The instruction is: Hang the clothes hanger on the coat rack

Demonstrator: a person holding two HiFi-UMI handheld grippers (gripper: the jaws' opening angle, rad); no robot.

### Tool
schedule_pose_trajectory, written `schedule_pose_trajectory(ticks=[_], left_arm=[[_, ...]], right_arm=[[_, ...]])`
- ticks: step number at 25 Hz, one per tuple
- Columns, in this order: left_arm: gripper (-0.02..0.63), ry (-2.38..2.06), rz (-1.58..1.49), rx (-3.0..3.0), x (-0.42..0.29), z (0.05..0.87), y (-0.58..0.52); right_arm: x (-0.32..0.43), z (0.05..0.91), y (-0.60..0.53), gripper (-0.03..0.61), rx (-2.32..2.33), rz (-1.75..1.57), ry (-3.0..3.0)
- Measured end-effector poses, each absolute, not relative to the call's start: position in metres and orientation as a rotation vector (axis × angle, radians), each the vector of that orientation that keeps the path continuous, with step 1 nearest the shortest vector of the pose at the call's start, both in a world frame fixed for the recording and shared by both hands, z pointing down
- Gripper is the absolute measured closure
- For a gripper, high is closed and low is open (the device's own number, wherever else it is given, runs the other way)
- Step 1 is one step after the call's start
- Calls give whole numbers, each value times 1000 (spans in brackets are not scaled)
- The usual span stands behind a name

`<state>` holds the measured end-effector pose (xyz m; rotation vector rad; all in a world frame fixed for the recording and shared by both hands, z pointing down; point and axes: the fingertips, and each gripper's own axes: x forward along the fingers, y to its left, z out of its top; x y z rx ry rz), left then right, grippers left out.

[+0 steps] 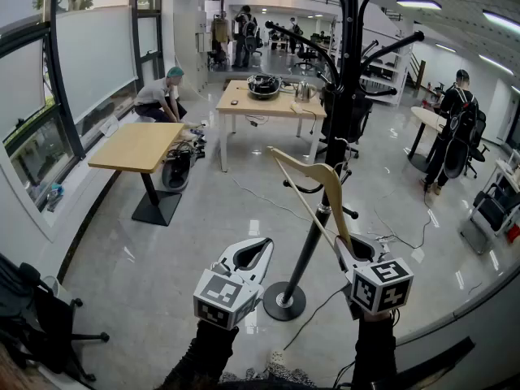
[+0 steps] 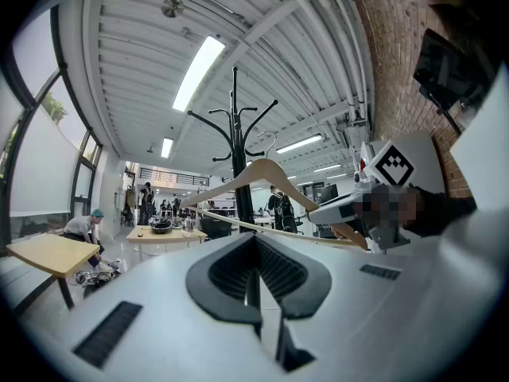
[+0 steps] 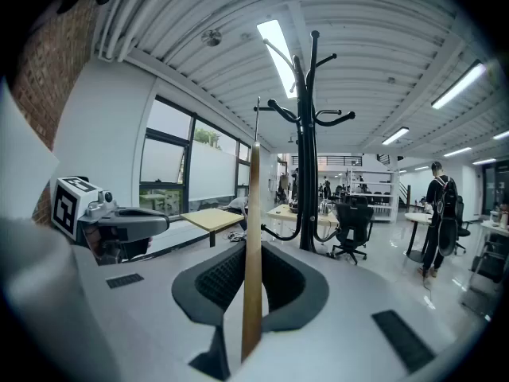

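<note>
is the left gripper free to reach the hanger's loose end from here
Probably yes: the left gripper is empty, jaws together, beside the hanger held in the right gripper, with nothing between them.

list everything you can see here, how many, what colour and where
light wooden clothes hanger: one, tan with a metal hook, held by one arm end, close to the rack, not hung yet
black metal coat rack: one, black, standing on the floor straight ahead
light wooden tables: three, tan tops, left, centre and far right
black office chairs: several, near left corner and further back
loose black cables: a few, on the grey floor at right
people: one crouching by the left windows, one standing at right, more far back
left tool: one, white, shut and empty
right tool: one, white, shut on the hanger
</note>
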<state>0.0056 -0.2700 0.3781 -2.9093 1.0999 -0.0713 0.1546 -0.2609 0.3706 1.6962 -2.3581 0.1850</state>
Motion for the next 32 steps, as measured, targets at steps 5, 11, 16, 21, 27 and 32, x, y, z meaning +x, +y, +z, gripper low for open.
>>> schedule_pose_trajectory(ticks=[5,11,16,21,27,32], left_arm=[[606,1109,-72,-2886,14,372,-298],[606,1128,-58,-2858,29,362,-328],[606,1152,-74,-2852,39,364,-346],[606,1198,-79,-2826,41,363,-362],[606,1238,-87,-2806,40,362,-375],[606,1278,-97,-2793,33,366,-381]], right_arm=[[170,357,-293,520,1704,151,-2363],[187,334,-331,520,1691,95,-2382],[203,313,-364,518,1678,46,-2400],[211,301,-392,520,1646,40,-2430],[209,309,-417,518,1585,88,-2465],[202,325,-427,519,1544,163,-2508]])
